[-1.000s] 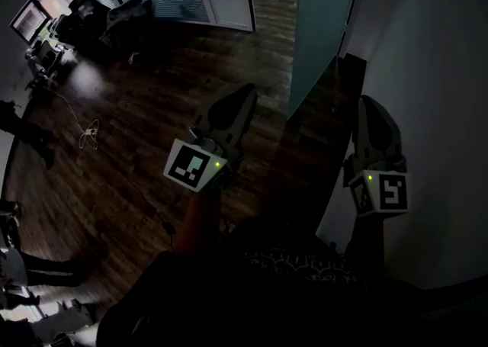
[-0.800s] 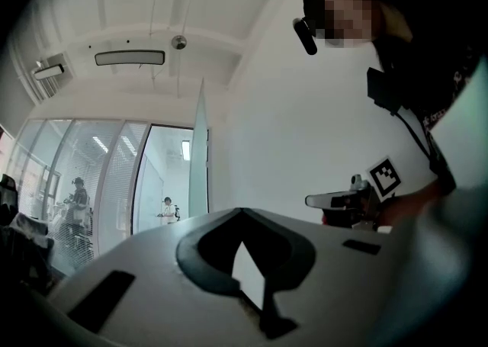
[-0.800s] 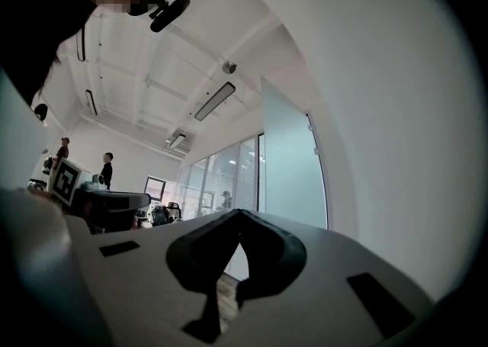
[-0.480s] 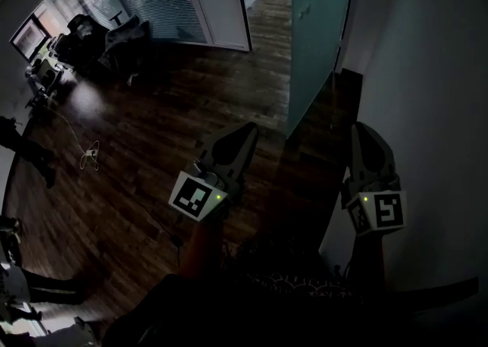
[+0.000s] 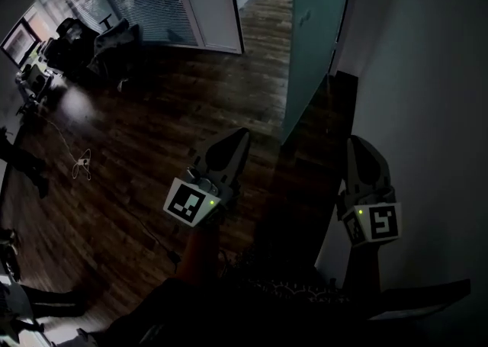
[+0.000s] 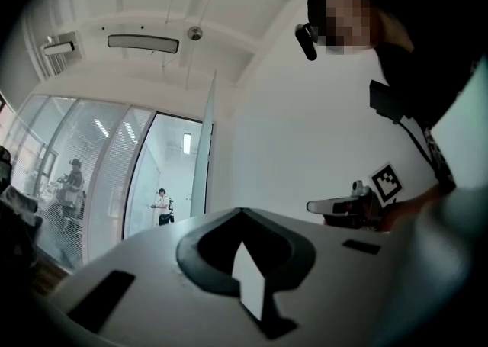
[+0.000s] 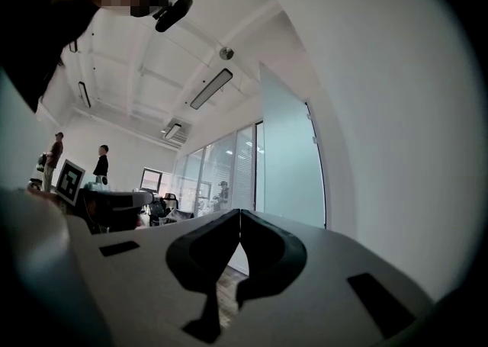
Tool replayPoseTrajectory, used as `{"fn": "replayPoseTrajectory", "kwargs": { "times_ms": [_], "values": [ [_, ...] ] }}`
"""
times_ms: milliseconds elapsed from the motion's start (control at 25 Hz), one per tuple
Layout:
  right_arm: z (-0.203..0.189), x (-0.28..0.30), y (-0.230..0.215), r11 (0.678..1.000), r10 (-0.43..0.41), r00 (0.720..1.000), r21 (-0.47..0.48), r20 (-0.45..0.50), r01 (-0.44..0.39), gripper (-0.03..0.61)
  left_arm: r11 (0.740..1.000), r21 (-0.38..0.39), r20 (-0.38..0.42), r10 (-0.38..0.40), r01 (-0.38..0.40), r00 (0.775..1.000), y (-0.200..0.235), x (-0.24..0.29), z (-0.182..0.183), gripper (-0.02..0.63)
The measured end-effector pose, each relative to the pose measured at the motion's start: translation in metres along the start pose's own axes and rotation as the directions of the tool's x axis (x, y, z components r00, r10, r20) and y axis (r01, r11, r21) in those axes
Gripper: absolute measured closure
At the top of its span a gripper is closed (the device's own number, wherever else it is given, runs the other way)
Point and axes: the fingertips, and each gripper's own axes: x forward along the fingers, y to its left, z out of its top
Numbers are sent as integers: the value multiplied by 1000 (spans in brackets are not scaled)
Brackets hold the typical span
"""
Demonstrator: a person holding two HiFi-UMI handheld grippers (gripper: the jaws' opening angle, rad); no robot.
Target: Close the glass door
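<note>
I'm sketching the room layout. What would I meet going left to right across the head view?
Loose cable, left gripper, glass door, right gripper, white wall.

No text, brand or number can be read. Only black-and-white square marker patterns are borne by the left gripper (image 5: 241, 133) and right gripper (image 5: 355, 141).

The glass door (image 5: 313, 40) is set ahead, standing out from the wall (image 5: 427, 94) at the right, above the wooden floor (image 5: 152, 132). The left gripper (image 5: 242, 133) is held left of the door's near edge, the right gripper (image 5: 354, 142) right of it, beside the wall. A glass partition (image 5: 183, 2) is placed farther back at the left, with office chairs (image 5: 99, 33) before it. A cable (image 5: 80, 164) is laid on the floor, well left of the left gripper.
</note>
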Motion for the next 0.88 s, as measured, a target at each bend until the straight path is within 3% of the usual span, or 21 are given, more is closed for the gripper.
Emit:
{"fn": "replayPoseTrajectory", "kwargs": {
  "times_ms": [280,560,880],
  "values": [
    [-4,49,-15,997,-73,997,8,7,73,574,994,7,-1,-105,105,994,35,40,-2,612],
    [-5,87,-20,992,-126,992,20,9,126,574,995,-11,4,-96,96,995,87,60,-5,612],
    [3,114,-29,985,-172,985,-3,23,172,575,995,-24,19,-93,94,995,117,73,-3,612]
  ]
}}
